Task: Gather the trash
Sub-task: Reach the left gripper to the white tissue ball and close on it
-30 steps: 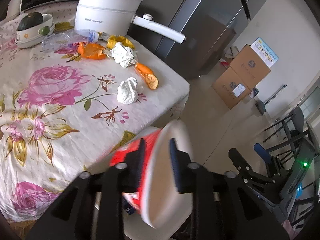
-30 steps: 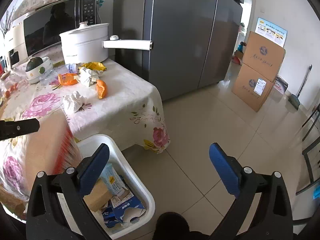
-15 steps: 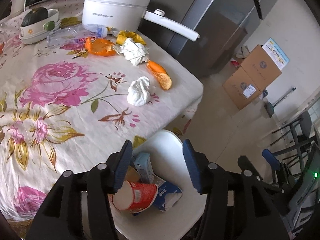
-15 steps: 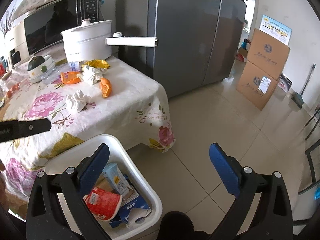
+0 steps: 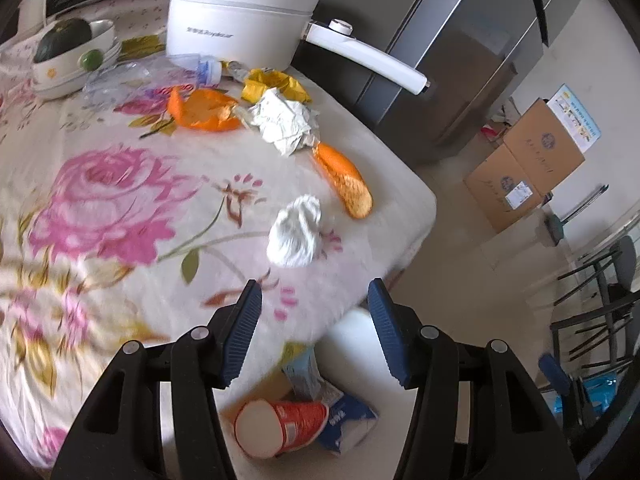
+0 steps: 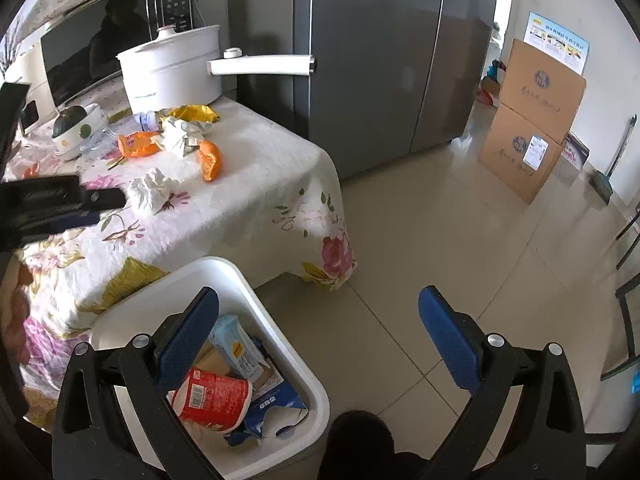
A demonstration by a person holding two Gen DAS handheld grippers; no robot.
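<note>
Both tools gape, empty — left tool [image 5: 314, 320] low centre of frame, aimed at the tissue [image 5: 295, 232]. Blurred, hurried motion risks nudging it off the surface [image 5: 100, 200], missing the bin [image 6: 256, 296].

Right tool [image 6: 318, 330] gapes empty above the bin [image 6: 256, 292]; a red cup [image 6: 212, 400] lies inside, beside the tabletop [image 6: 260, 160].

A bin [image 6: 256, 300] stands on the floor just beside the tabletop's [image 6: 260, 184] near edge. In it a cup [image 6: 212, 400] lies on its side, a carton [image 6: 236, 348] behind it. On the tabletop a crumpled tissue [image 5: 296, 232] lies nearest, a peel [image 5: 344, 180] beyond to the right, a pot [image 5: 240, 12] at the far side.
</note>
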